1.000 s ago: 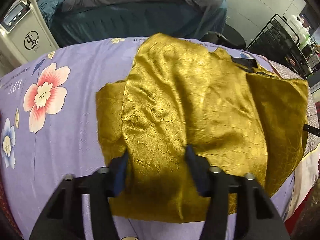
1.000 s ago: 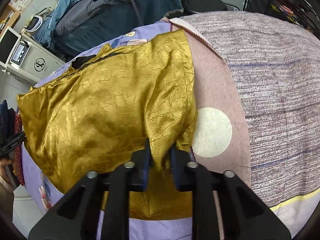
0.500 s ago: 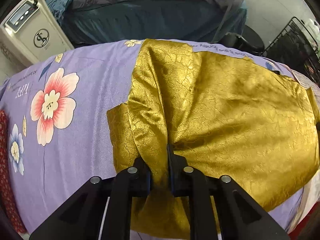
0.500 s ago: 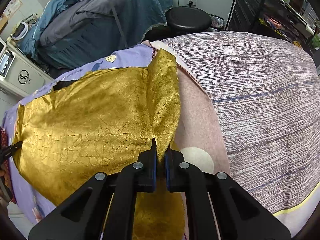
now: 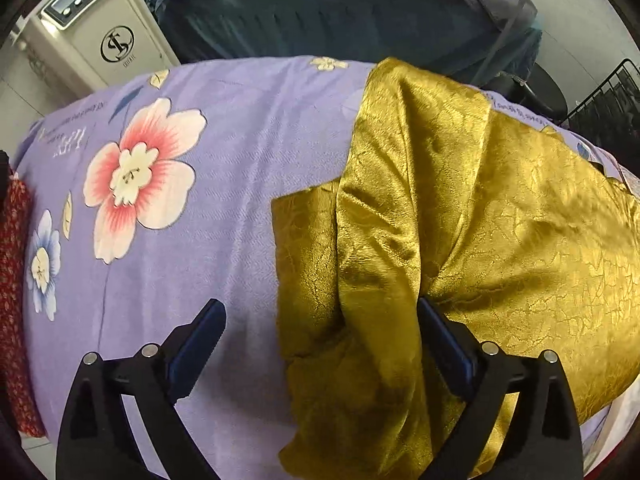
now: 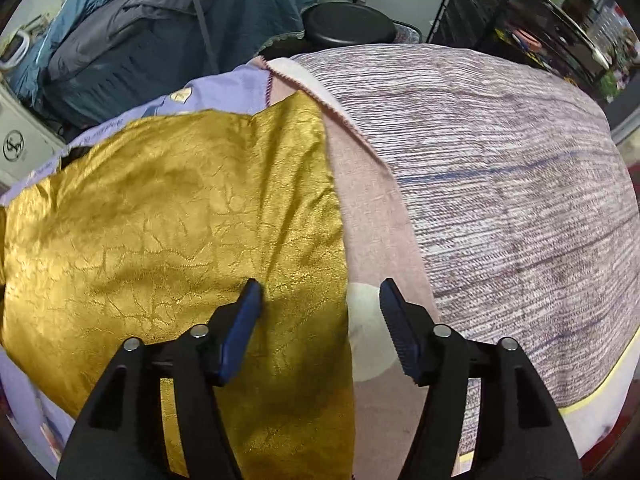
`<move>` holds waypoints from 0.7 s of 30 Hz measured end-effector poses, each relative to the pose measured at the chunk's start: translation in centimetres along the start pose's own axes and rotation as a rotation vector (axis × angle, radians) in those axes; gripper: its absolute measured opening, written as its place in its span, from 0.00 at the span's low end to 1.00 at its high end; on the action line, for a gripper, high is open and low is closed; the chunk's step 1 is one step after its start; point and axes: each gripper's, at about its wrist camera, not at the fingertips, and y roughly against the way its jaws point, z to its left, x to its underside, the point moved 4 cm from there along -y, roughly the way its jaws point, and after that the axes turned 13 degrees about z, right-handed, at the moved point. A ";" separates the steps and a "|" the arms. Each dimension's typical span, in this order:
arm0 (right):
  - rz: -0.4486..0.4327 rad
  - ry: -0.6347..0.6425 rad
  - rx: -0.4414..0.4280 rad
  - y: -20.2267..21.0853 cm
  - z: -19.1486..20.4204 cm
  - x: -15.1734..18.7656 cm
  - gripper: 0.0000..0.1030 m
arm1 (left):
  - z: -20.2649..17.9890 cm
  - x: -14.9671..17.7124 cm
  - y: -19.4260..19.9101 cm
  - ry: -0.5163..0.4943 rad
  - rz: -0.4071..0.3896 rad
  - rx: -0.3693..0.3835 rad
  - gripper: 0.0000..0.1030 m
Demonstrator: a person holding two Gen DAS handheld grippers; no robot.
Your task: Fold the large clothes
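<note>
Left wrist view: my left gripper (image 5: 320, 330) points down at the bed, jaws just opened wide, nothing pinched. The gold garment (image 5: 472, 240) lies ahead and to the right of my jaws; its folded left edge sits in the gap, bunched against my right finger (image 5: 444, 344), while my left finger (image 5: 196, 344) hangs over the bare purple floral sheet (image 5: 224, 184). From here the garment's long axis seems to run away from me and off to the right. Fabric is shiny gold satin with a crackle-like woven pattern, wrinkled, with a ridge of folds rising ahead of my right finger and a flat lower layer poking out left of it. The sheet has a big pink flower and small print near its far left edge, too blurred to read. Far left, a white machine (image 5: 96, 36) carries a round black "SL"-style logo.

Right wrist view: my right gripper (image 6: 320, 300) also points down, jaws just opened, pads off the cloth. The garment (image 6: 168, 240) spreads left of and under my left finger (image 6: 244, 320); its straight right edge runs away from me through the gap. My right finger (image 6: 396, 328) is over a pink and grey striped blanket (image 6: 500, 208) with a pale round spot. The garment surface is smoother here, lying flat.
</note>
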 end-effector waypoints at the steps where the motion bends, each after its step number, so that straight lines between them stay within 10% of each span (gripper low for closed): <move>1: -0.006 -0.011 -0.011 0.4 -0.4 0.1 0.64 | 0.1 0.1 0.7 0.008 -0.018 0.002 0.91; 12: -0.027 -0.158 -0.225 3.7 -3.2 5.5 0.76 | 6.4 4.8 6.6 0.243 -0.167 0.121 0.91; 21: 0.035 -0.116 -0.225 1.4 -1.3 10.1 0.77 | 3.6 8.5 7.3 0.113 -0.180 0.120 0.91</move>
